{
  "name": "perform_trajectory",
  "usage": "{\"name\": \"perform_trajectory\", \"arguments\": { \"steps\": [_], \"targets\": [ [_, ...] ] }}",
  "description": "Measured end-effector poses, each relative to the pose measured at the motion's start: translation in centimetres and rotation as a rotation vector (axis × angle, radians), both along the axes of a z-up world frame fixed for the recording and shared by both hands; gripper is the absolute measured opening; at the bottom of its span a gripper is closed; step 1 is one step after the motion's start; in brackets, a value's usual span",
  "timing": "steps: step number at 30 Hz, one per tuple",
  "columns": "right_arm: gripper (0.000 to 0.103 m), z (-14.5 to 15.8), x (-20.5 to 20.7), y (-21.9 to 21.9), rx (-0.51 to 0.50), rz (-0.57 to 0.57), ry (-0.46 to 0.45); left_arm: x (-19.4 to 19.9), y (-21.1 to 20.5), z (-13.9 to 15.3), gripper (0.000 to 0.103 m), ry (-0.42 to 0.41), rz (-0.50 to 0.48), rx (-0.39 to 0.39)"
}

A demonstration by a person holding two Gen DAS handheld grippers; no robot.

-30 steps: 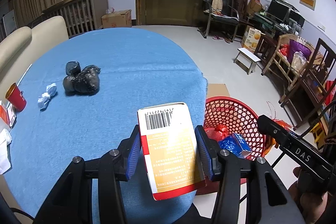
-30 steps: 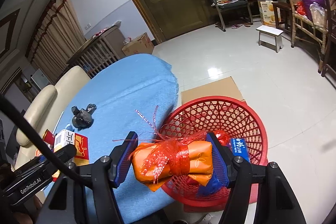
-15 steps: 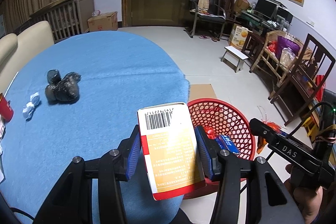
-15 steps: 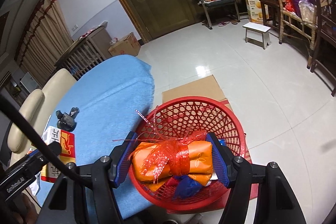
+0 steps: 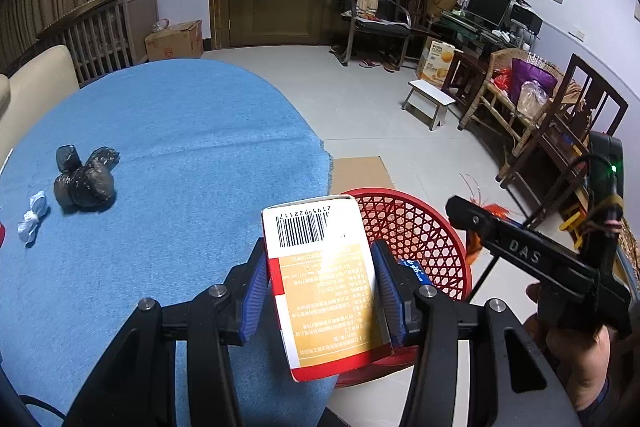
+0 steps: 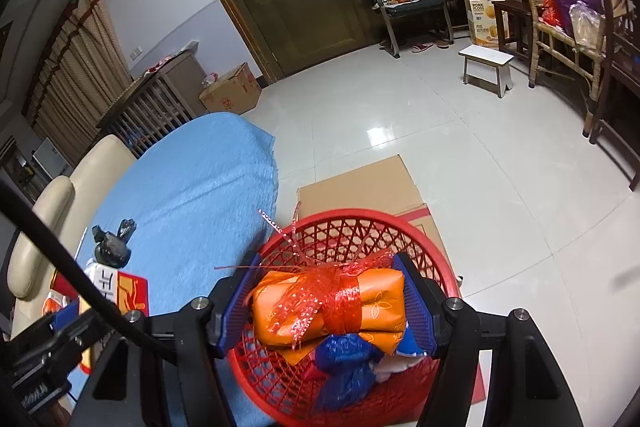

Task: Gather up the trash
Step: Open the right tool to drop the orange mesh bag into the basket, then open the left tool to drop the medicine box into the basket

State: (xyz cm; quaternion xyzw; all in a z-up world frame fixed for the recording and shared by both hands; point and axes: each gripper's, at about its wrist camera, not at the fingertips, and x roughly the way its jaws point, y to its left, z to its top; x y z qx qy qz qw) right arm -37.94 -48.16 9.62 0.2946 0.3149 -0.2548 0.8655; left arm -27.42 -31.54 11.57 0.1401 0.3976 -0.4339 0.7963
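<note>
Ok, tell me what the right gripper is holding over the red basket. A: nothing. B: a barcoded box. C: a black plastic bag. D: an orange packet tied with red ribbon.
D: the right gripper is shut on the orange packet tied with red ribbon, right above the red basket.

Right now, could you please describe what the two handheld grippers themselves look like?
Both are black plastic with silver bolts and ribbed blue finger pads. The left gripper matches the right gripper. The right one's body bears white "DAS" lettering, a green light and a black cable; a bare hand holds it.
</note>
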Motion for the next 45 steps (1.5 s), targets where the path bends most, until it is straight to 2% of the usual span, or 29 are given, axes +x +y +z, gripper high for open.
{"name": "perform_trajectory", "arguments": {
  "steps": [15,33,40,45],
  "targets": [
    [0.069,-1.2,1.7,-1.3,0.018,-0.001,0.036,-0.5,-3.0,-0.8,0.052,0.022,-0.034,0.030],
    [0.070,-2.1,2.7,-2.5,0.050,0.013,0.049,-0.7,-4.0,-1.4,0.052,0.035,-0.045,0.049],
    [0.077,-3.0,3.1,-3.5,0.109,-0.005,0.076,-0.8,-4.3,-1.6,0.052,0.036,-0.050,0.054],
    [0.077,-2.8,2.1,-4.0,0.122,-0.028,0.059,-0.8,-4.7,-1.7,0.052,0.038,-0.054,0.057]
  ]
}}
